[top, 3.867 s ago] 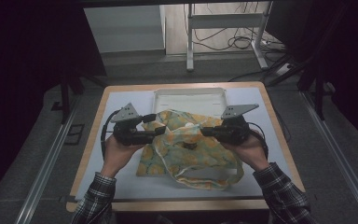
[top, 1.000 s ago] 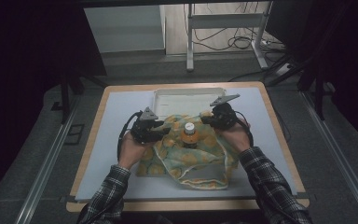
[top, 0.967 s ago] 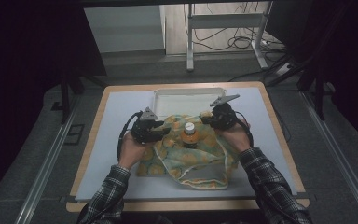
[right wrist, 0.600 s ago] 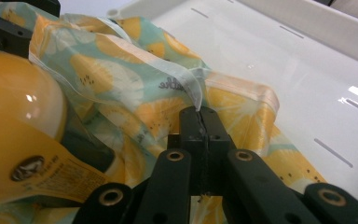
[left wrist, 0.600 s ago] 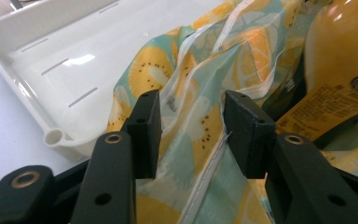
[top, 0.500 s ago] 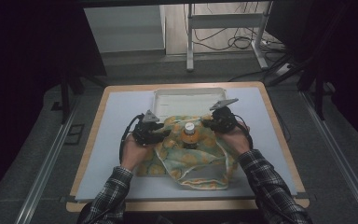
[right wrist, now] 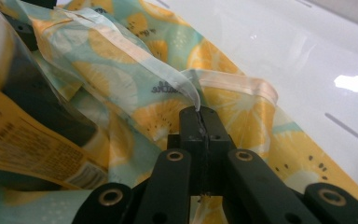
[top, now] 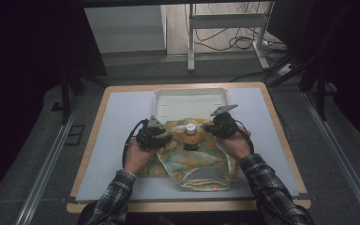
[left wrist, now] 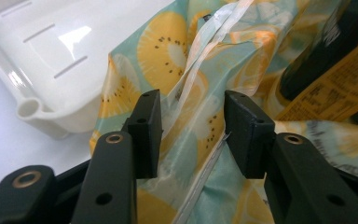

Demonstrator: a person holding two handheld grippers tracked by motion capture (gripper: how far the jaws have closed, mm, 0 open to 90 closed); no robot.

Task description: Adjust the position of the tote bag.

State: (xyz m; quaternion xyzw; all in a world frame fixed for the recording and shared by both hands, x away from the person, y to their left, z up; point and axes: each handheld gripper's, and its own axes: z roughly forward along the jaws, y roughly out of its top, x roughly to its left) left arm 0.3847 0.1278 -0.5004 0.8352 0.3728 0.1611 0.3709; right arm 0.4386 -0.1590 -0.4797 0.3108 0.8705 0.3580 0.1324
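While the right tongs (right wrist: 200,116) pinch the bag's rim (right wrist: 186,84), the left tongs (left wrist: 191,126) gape around its edge.

Bag (top: 201,157): thin plastic, teal with yellow-orange citrus-slice print and a pale band along its mouth edge; crumpled, mouth open toward the white tray (top: 191,100), which it touches and partly overlaps.
Bottle (top: 190,136): dark body, white cap, yellow-orange printed label; upright inside the bag, just before the tray.
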